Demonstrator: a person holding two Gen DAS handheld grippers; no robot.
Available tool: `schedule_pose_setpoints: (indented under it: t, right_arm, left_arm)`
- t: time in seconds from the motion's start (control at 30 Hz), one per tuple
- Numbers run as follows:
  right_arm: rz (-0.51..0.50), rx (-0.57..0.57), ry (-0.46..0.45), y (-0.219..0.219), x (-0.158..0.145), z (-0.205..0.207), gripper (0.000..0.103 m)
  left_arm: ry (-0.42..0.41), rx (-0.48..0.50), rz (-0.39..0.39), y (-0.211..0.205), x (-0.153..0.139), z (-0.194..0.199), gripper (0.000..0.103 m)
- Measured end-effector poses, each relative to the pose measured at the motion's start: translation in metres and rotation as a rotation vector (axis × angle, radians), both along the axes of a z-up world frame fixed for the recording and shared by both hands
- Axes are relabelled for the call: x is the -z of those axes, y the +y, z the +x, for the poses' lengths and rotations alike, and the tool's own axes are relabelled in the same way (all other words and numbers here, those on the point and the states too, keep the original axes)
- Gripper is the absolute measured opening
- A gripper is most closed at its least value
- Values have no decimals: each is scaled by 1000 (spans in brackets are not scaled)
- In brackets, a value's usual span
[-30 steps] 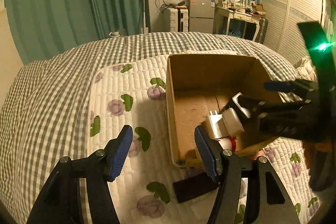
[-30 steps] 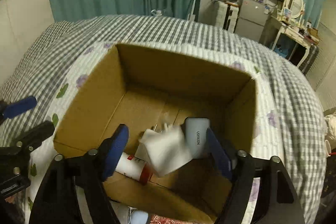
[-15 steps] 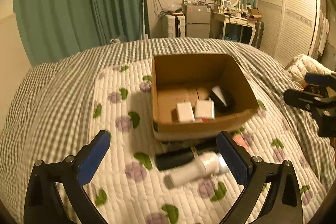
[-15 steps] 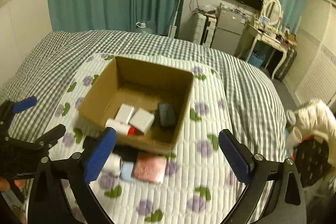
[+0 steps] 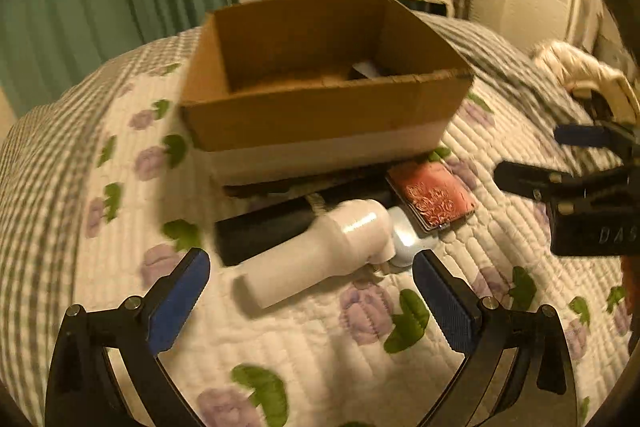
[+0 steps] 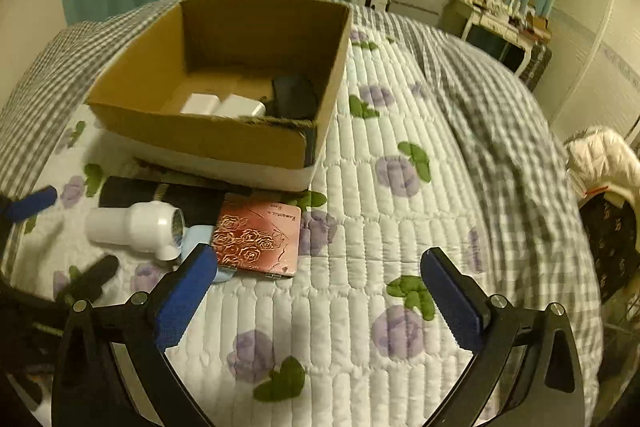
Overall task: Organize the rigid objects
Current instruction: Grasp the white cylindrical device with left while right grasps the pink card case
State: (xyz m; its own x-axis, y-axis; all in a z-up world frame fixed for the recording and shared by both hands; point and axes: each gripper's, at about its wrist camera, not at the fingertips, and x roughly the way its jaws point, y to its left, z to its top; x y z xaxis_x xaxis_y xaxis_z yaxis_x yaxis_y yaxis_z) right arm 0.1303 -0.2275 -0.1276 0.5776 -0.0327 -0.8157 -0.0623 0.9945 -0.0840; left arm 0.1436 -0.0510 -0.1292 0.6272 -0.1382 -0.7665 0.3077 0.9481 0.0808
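four items before cardboard box

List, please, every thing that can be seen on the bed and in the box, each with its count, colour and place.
cardboard box: one, brown, open, on the quilt
chargers: two, white, side by side inside the box
dark object: one, black, in the box beside the chargers; kind unclear
white bottle: one, white, lying on its side in front of the box
black flat object: one, black, between the box and the bottle
pale blue object: one, light blue, partly under the bottle and the case
pink case: one, pink with rose pattern, flat on the quilt near the box
quilt: one, white with purple flowers, over a checked cover
left gripper: fingers blue-padded, open, near the bottle
right gripper: fingers blue-padded, open, empty
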Motion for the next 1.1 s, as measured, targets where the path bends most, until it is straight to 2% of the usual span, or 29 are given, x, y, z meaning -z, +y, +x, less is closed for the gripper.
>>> schedule_pose_setpoints:
  t: [0.13,0.17,0.2,0.27,0.37,0.43,0.6,0.67,0.8,0.9,1.1]
  right_arm:
    - [35,37,16,-7,7,9,102]
    - [38,40,18,-8,9,10,102]
    - [40,40,21,-9,11,11,102]
    - [40,44,27,-9,14,13,102]
    - [42,53,50,-12,22,14,102]
    - [54,59,58,-14,25,12,102]
    - [77,25,64,-9,28,8,102]
    - [97,1,70,-4,30,8,102]
    - [114,-42,80,11,33,16,102]
    - [131,-42,91,15,39,27,102]
    - [152,-12,158,14,66,57,98]
  left_arm:
    - [9,54,102,-18,24,13,100]
    - [13,63,114,-21,29,14,90]
    - [13,67,129,-23,33,14,86]
    - [25,89,116,-26,35,12,72]
    - [33,110,100,-27,31,4,64]
    - [50,111,59,-24,26,-2,61]
    - [83,32,-53,-6,7,-10,60]
    - [91,-19,-76,3,-1,-8,60]
    - [92,-126,-56,21,-12,2,60]
    - [96,-184,-75,35,-15,9,60]
    - [103,-208,-69,44,-7,15,60]
